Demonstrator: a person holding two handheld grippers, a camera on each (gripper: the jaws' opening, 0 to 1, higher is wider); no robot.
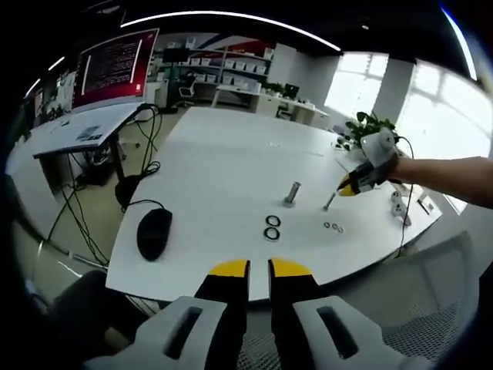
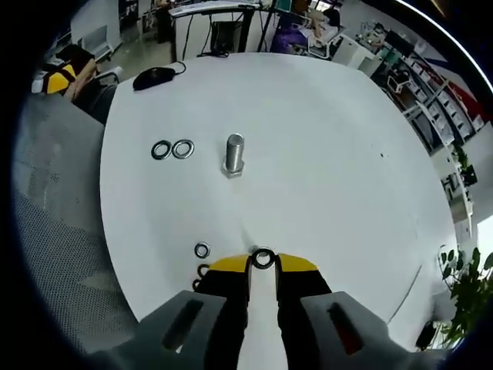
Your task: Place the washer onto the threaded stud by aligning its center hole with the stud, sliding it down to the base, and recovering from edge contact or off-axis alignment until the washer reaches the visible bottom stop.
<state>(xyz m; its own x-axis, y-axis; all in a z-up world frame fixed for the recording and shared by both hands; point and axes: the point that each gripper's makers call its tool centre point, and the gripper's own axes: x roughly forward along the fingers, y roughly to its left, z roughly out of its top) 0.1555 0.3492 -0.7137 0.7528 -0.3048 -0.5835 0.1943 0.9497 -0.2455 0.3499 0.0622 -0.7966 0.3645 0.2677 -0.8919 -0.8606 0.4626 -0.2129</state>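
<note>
right gripper (image 2: 263, 263) – clamps washer (image 2: 263, 258) | left gripper view – mouse (image 1: 154, 233)

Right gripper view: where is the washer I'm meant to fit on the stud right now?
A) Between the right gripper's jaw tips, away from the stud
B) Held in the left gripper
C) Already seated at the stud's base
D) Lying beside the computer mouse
A: the washer sits between the yellow tips of the right gripper, while the threaded stud stands bare farther out on the white table.
</note>
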